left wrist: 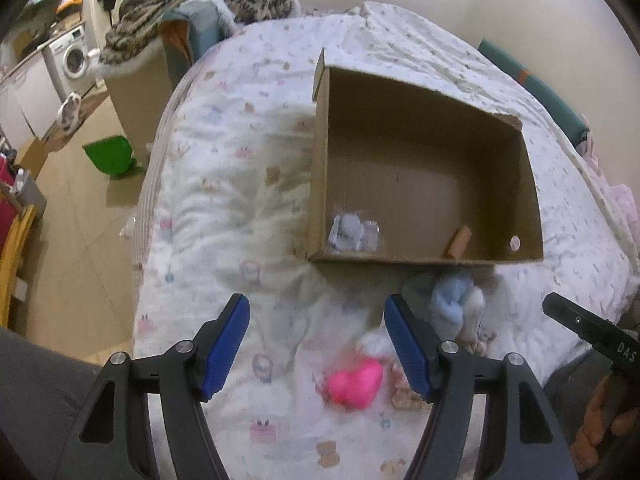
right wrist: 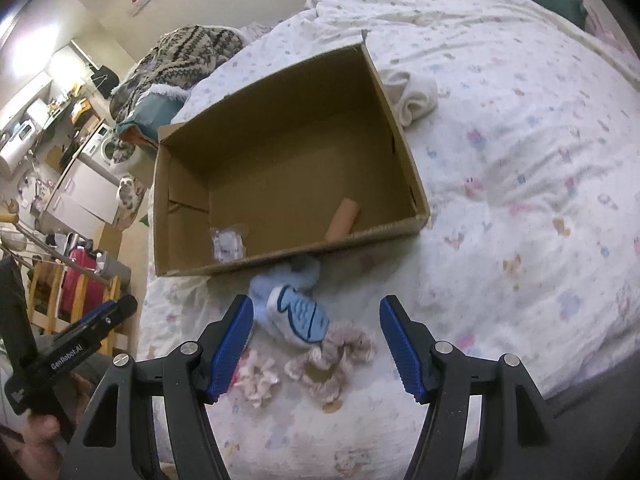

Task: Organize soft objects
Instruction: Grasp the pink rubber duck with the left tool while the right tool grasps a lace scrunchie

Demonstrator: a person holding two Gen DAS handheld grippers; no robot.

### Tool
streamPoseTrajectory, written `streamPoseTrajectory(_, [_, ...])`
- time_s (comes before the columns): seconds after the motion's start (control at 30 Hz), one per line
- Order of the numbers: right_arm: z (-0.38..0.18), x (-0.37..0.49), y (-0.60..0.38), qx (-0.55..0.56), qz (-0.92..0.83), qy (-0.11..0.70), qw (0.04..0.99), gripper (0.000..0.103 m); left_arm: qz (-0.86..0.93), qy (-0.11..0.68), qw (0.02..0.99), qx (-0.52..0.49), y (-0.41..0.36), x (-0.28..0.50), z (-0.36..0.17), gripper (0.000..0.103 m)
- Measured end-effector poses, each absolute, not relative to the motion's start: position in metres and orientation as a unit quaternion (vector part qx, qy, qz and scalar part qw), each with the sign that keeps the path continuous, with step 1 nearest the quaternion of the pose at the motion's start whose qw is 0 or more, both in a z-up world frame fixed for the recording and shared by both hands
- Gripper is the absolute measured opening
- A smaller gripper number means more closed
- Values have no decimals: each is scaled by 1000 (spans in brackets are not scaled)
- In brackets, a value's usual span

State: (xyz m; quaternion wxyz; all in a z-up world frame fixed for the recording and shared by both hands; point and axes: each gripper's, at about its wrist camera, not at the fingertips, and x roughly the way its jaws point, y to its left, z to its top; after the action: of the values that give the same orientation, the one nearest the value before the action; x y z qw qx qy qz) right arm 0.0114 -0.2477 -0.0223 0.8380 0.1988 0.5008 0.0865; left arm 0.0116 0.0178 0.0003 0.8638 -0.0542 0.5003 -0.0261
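Left gripper: held low over the printed quilt with its jaws spread wide and nothing between them — a pink heart-shaped soft toy is seen on the quilt just beyond its right finger.

Cardboard box: set open on the bed, its near wall facing both grippers; a small clear packet and a tan cylindrical item are seen on its floor, the rest of the floor left bare.

Blue slipper sock: found lying on the quilt just outside the box's near wall, sole turned up, touching or nearly touching the frilly scrunchies.

Scrunchies: two pale frilly ones are seen on the quilt — one between the right gripper's fingers, a second beside its left finger.

Right gripper: also opened wide and empty, poised above the sock and scrunchies, no contact being made.

White rolled cloth: left on the quilt against the box's far right side, well apart from both grippers.

Progress: judged to be at an early stage — little is boxed, while the sock, heart toy, scrunchies and cloth all remain outside to be collected.
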Motion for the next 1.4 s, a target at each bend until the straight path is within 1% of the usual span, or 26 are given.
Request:
streamPoseTrajectory(0.17, [-29, 11, -244, 207, 87, 511, 830, 69, -55, 536, 841, -56, 10, 9, -17, 67])
streamPoseTrajectory(0.33, [-39, 16, -249, 215, 70, 525, 820, 69, -91, 601, 792, -56, -6, 10, -53, 67])
streamPoseTrajectory(0.53, [-54, 20, -260, 242, 52, 549, 798, 69, -101, 623, 775, -26, -28, 12, -77, 67])
streamPoseTrajectory(0.7, [-85, 26, -256, 244, 54, 608, 754, 69, -102, 632, 768, -9, -42, 11, -89, 65])
streamPoseTrajectory(0.77, [-98, 30, -244, 228, 63, 636, 735, 69, -104, 634, 766, -3, -46, 10, -92, 57])
streamPoseTrajectory(0.87, [-107, 36, -228, 188, 69, 651, 732, 69, -101, 637, 765, 6, -49, 11, -96, 53])
streamPoseTrajectory(0.9, [-110, 39, -220, 167, 72, 658, 731, 72, -99, 637, 765, 10, -50, 10, -97, 49])
streamPoseTrajectory(0.93, [-114, 41, -214, 151, 76, 664, 728, 74, -96, 637, 765, 16, -51, 10, -98, 39])
streamPoseTrajectory(1.0, [-120, 41, -203, 124, 78, 672, 726, 75, -98, 637, 765, 20, -54, 10, -100, 38])
streamPoseTrajectory(1.03, [-121, 41, -198, 110, 78, 672, 728, 75, -98, 636, 765, 23, -55, 9, -99, 36])
streamPoseTrajectory(1.07, [-121, 42, -196, 102, 79, 672, 729, 75, -99, 634, 767, 24, -56, 9, -98, 31])
streamPoseTrajectory(1.1, [-120, 42, -194, 97, 79, 669, 732, 75, -100, 633, 768, 24, -55, 9, -97, 22])
streamPoseTrajectory(1.13, [-119, 41, -195, 100, 80, 667, 734, 75, -103, 632, 767, 24, -54, 9, -95, 20])
streamPoseTrajectory(1.2, [-115, 40, -199, 119, 80, 661, 737, 74, -105, 632, 768, 18, -53, 8, -92, 20])
streamPoseTrajectory(1.23, [-112, 38, -202, 127, 81, 656, 740, 71, -106, 632, 767, 15, -52, 8, -91, 19])
streamPoseTrajectory(1.3, [-108, 37, -207, 140, 82, 649, 743, 46, -109, 632, 767, 14, -46, 8, -90, 18])
streamPoseTrajectory(1.33, [-106, 37, -209, 144, 81, 647, 744, 41, -111, 631, 768, 13, -45, 9, -89, 18])
streamPoseTrajectory(1.4, [-101, 35, -214, 154, 81, 638, 750, 26, -111, 630, 769, 9, -40, 8, -87, 18])
